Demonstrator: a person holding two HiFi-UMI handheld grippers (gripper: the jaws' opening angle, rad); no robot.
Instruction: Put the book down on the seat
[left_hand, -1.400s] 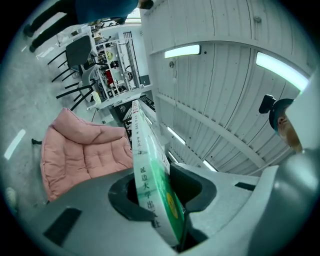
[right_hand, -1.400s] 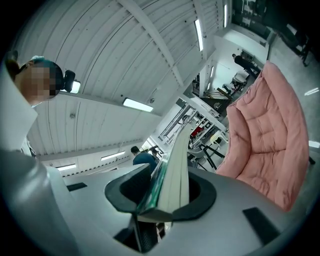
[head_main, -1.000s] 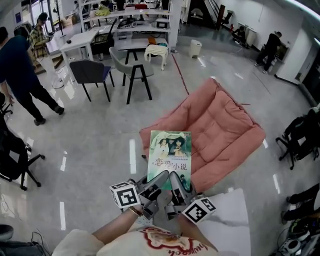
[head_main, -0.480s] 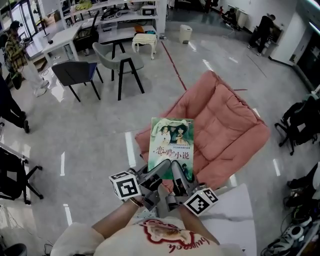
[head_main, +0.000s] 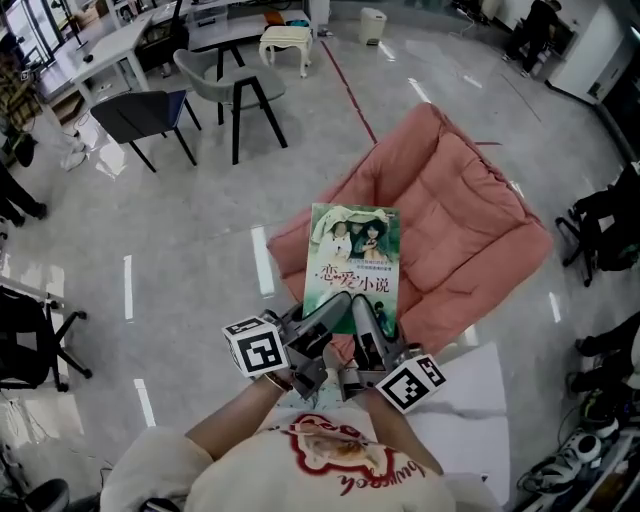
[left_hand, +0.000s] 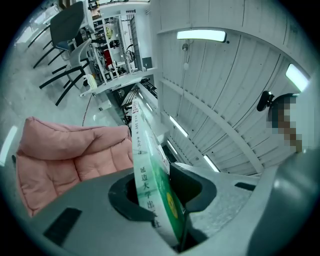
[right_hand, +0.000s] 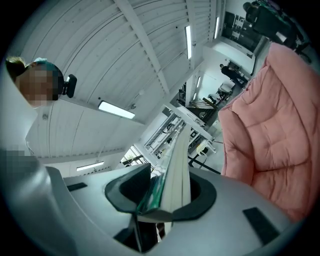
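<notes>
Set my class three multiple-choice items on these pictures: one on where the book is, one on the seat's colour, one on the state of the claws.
1. Where is the book?
A. on the grey chair
B. held up before the person, the seat beyond it
C. flat on the floor

2. What colour is the seat?
A. blue
B. pink
C. yellow

3. How do the left claw and right claw stand?
A. both shut on the book
B. only the left holds it
C. both open, empty

Answers:
1 B, the head view shows it raised in the claws.
2 B, it is pink in every view.
3 A, each gripper view shows the book pinched between the jaws.
</notes>
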